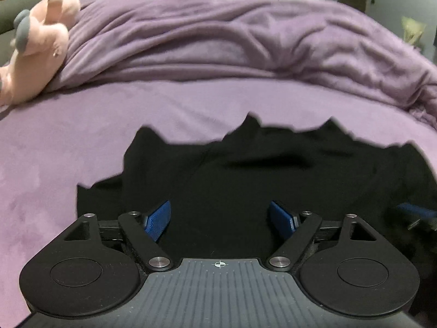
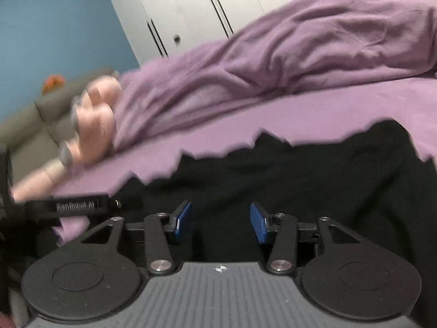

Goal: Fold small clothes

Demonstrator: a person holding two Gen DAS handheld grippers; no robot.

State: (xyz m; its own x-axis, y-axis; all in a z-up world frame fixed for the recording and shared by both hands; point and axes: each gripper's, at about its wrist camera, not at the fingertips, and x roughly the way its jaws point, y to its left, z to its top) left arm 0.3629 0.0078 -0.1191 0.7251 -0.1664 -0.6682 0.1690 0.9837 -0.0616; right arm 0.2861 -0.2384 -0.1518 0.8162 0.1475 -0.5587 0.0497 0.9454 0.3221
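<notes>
A black garment point(image 1: 273, 169) lies crumpled on the purple bed sheet point(image 1: 136, 104), its far edge jagged. My left gripper point(image 1: 220, 214) hovers low over its near part, open, the blue pads point(image 1: 158, 218) well apart with only dark cloth seen below them. In the right wrist view the same black garment point(image 2: 300, 169) fills the lower right. My right gripper point(image 2: 220, 218) is open above it, and its blue pads point(image 2: 258, 222) do not press on anything. The left gripper's body point(image 2: 73, 206) shows at the left edge there.
A bunched purple blanket point(image 1: 232, 41) runs across the back of the bed. A pink plush toy point(image 1: 41, 49) lies at the far left of it. White wardrobe doors point(image 2: 218, 5) and a blue wall point(image 2: 54, 32) stand behind, with a grey sofa point(image 2: 32, 125) beside the bed.
</notes>
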